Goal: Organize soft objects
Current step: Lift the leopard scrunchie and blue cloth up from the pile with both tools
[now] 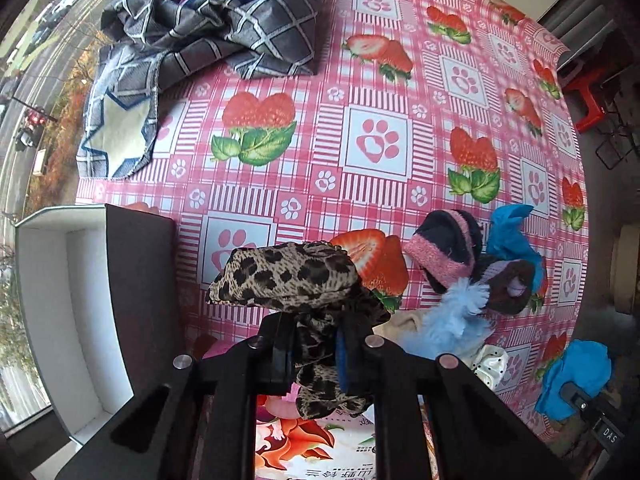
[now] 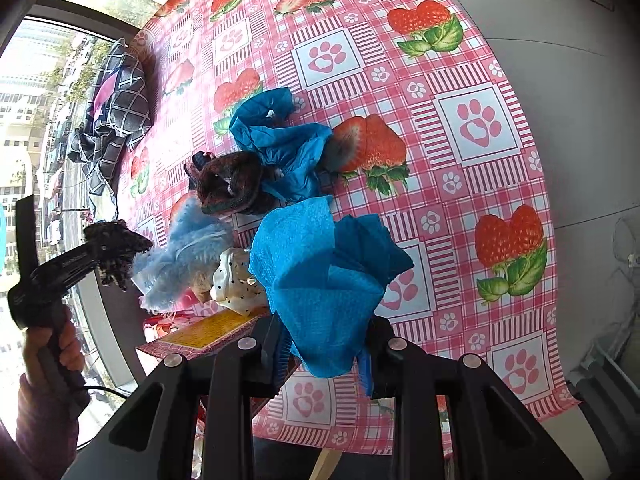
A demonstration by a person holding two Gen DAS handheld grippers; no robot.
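Note:
My left gripper point(image 1: 316, 346) is shut on a leopard-print cloth point(image 1: 286, 276) and holds it above the table, next to a white box point(image 1: 52, 300) at the left. It also shows in the right wrist view point(image 2: 112, 256) at the far left. My right gripper point(image 2: 324, 344) is shut on a blue cloth point(image 2: 328, 276), lifted over the table's near edge. On the table lie a pink and dark fuzzy sock point(image 1: 444, 256), a light blue fluffy piece point(image 2: 180, 264), a second blue cloth point(image 2: 280, 140), a dark knitted piece point(image 2: 232, 184) and a white dotted cloth point(image 2: 236, 280).
A grey checked blanket point(image 1: 208, 36) lies bunched at the table's far left corner. The strawberry tablecloth point(image 1: 380, 140) covers the table. A flat printed box point(image 2: 208, 332) lies at the near edge. A red stool point(image 1: 588, 100) stands beyond the table. A window runs along the left.

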